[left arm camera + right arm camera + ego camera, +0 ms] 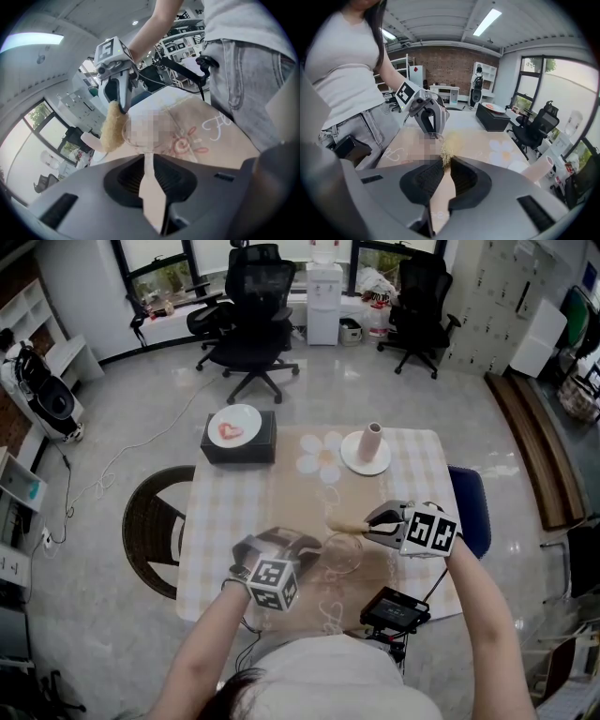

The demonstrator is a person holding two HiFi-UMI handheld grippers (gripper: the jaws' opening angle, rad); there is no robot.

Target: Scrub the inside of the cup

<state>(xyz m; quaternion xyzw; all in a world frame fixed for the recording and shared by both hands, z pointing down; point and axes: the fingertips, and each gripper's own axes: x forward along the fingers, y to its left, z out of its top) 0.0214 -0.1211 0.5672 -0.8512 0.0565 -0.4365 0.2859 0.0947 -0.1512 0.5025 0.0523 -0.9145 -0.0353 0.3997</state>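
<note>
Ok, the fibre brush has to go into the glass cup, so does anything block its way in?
Nothing visible does. The right claw holds the tan fibre brush close beside the clear glass cup; the left claw grips only its rim.

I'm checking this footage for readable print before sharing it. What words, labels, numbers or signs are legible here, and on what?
"Fl": start of a white cursive word on the tablecloth, in the left gripper view; the person's jeans hide the rest.
Marker cube on the left gripper and marker cube on the right gripper: black-and-white square patterns, no letters.
Faint script in the right gripper view: too blurred to read.
Nothing else is legible.
</note>
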